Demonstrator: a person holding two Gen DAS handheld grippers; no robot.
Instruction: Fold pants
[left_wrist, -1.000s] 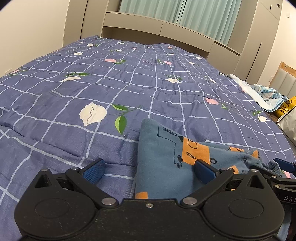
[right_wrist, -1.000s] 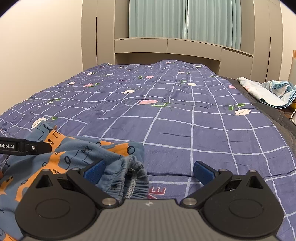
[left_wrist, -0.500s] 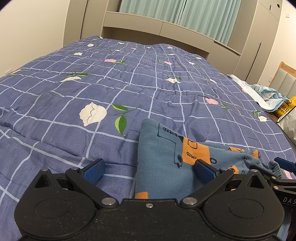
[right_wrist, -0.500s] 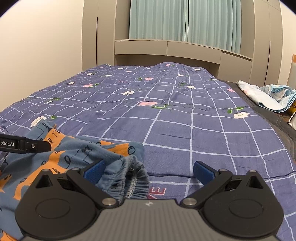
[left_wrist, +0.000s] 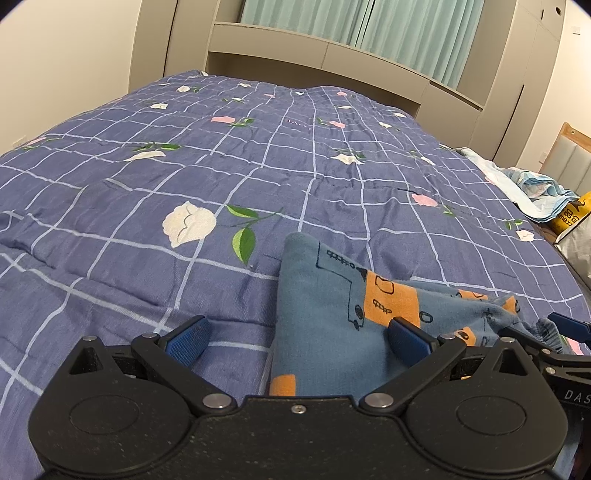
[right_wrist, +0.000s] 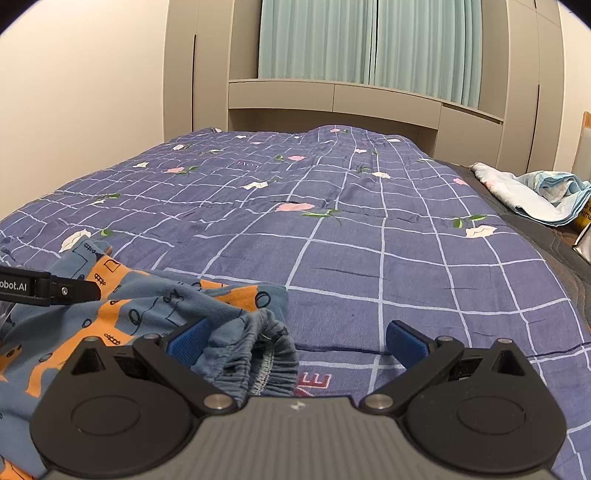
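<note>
In the left wrist view, the left gripper fills the bottom of the frame with its two blue-padded fingers spread wide apart, clamped on nothing. The left finger pad hovers over bare quilt, while the right pad sits over the pants, a blue pair printed with orange blocks and small line drawings, lying rumpled in the lower centre and lower right of this frame. A rounded corner of the fabric pokes up toward the white flower on the quilt. At the far right edge, the tip of the right gripper shows just beside the bunched cloth.

In the right wrist view, the pants lie in the lower left, with the gathered elastic waistband heaped just ahead of the gripper's body. The right gripper likewise stands with its fingers well apart and empty; its left pad touches or nearly touches the waistband, its right pad over plain quilt. The left gripper's finger reaches in from the left edge above the trouser cloth.

Both grippers seem placed at opposite ends of the heap, probably so each can pinch an edge and pull the garment flat before any fold. Little of the folding looks done. A pale blue cloth lies at the right side of the bed, well apart from the work.
</note>
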